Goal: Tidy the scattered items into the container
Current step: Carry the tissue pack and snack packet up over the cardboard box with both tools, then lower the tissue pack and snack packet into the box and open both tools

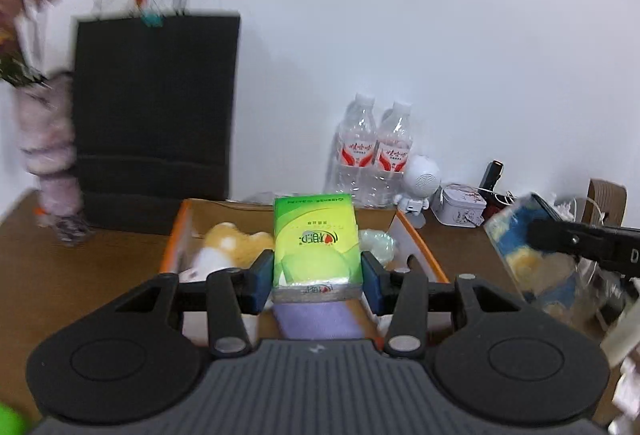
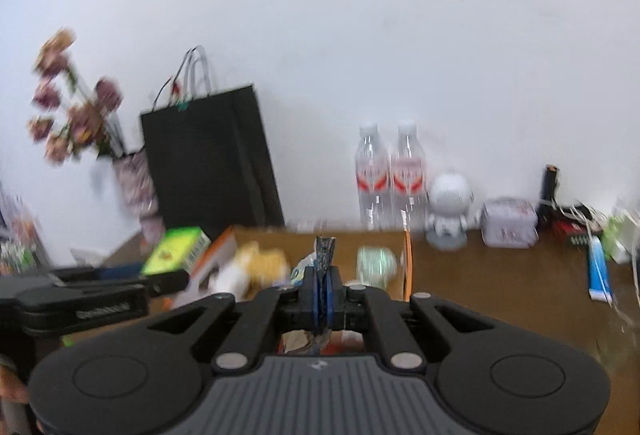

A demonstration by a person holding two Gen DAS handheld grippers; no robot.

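My left gripper (image 1: 318, 277) is shut on a green tissue pack (image 1: 317, 243) and holds it over the open cardboard box (image 1: 416, 235). The pack also shows in the right wrist view (image 2: 176, 249), left of the box (image 2: 407, 259). My right gripper (image 2: 324, 289) is shut on the edge of a blue and yellow snack packet (image 2: 325, 253), above the box's near side. That packet (image 1: 520, 243) hangs right of the box in the left wrist view. Inside the box lie a yellow and white plush toy (image 1: 230, 245), a pale green item (image 1: 378, 241) and a purple cloth (image 1: 320, 319).
On the brown table (image 2: 500, 275), against the white wall, stand a black paper bag (image 1: 156, 123), a flower vase (image 2: 134, 183), two water bottles (image 1: 374, 151), a white robot-shaped speaker (image 2: 448, 209) and a small tin (image 2: 508, 223). A blue tube (image 2: 598, 267) and cables lie at the right.
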